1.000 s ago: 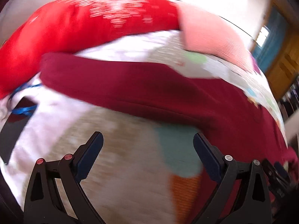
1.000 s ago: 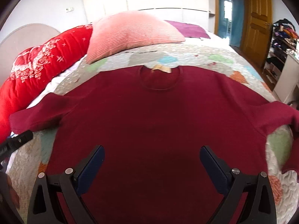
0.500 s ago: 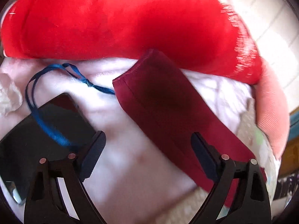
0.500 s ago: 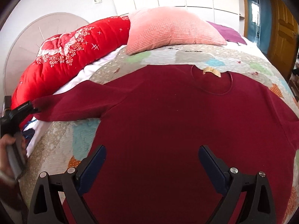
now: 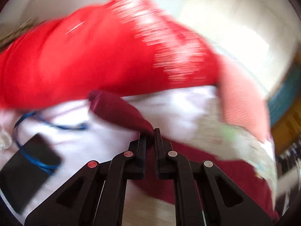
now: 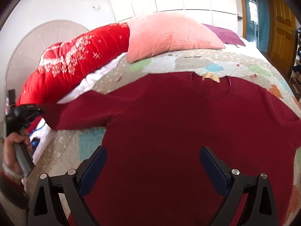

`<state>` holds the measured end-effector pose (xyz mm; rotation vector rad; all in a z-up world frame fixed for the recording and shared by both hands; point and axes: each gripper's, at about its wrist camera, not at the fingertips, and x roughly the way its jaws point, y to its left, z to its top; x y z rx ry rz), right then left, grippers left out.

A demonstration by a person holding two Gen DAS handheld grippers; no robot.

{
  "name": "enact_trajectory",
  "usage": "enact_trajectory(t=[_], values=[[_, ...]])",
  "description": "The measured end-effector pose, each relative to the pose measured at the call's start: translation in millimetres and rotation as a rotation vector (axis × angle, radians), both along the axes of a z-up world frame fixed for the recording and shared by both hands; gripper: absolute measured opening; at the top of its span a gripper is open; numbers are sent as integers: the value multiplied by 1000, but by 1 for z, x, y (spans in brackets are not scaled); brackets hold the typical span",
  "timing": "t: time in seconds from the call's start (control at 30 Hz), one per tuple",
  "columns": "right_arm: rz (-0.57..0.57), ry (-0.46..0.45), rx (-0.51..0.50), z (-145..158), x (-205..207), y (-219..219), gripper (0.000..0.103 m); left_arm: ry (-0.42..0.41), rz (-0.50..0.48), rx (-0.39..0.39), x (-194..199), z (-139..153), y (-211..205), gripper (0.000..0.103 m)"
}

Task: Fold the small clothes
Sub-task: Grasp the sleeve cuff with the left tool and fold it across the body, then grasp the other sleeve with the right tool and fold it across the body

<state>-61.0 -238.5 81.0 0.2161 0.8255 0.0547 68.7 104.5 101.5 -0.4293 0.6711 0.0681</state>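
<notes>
Sweater (image 6: 188,131) lies flat on the bed's quilt (image 6: 188,62), unfolded; every fold remains. The left tongs (image 5: 150,131), wide apart half a second ago, have just closed and now pinch the sleeve (image 5: 120,111), stretched toward nine o'clock in the right view. The right tongs (image 6: 152,166) hover released over the hem.

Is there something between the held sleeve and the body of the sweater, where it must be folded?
Nothing visible. The left gripper is shut on the sleeve, and the sweater lies flat and bare on the quilt. The right gripper hovers open above it.
</notes>
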Motion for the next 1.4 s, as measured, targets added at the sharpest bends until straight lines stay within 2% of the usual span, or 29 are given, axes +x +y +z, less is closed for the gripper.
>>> enact_trajectory(t=[0.1,0.23,0.33,0.4,0.5,0.53,0.57,0.63,0.7,0.8,0.93,1.0,1.1,1.13,1.17,1.2,1.23,1.27,1.33,1.4], values=[[-21,-9,9,7,1,-10,98,-83,-162,32,-11,29,-62,6],[-69,-49,28,22,-6,-34,98,-100,-364,39,-19,35,-152,6],[-114,-52,13,28,-9,-55,98,-54,-486,74,-24,13,-214,6],[-136,-46,-7,28,-11,-69,98,24,-568,73,-22,-16,-248,6],[-169,-6,-42,25,-10,-89,98,122,-664,80,-22,-51,-282,8],[-181,6,-45,23,-9,-96,98,156,-692,97,-23,-59,-287,13],[-192,16,-39,22,-8,-100,98,172,-717,100,-27,-62,-289,21],[-201,43,2,17,-5,-110,98,161,-745,88,-29,-57,-281,28],[-199,48,48,14,-2,-115,98,126,-733,123,-40,-41,-265,54],[-172,30,112,13,7,-115,98,31,-686,139,-54,-16,-223,66],[-123,37,155,5,37,-105,98,-21,-527,188,-51,-4,-172,69],[-105,52,151,-5,59,-99,98,23,-454,194,-42,-13,-149,69],[-113,88,122,-24,94,-95,97,109,-410,144,-35,-29,-123,69],[-110,108,107,-32,106,-90,88,116,-402,144,-36,-32,-119,69],[-100,111,91,-38,115,-86,67,118,-393,160,-38,-35,-117,69],[-101,108,59,-41,121,-83,59,120,-389,171,-39,-36,-116,69],[-102,86,3,-42,126,-76,44,123,-387,174,-38,-35,-117,69],[-88,71,-8,-41,127,-72,22,124,-387,168,-38,-35,-115,69],[-65,60,-3,-30,125,-69,7,109,-380,155,-36,-31,-112,69],[-65,-1,32,-10,109,-79,5,86,-361,150,-35,-25,-111,69]])
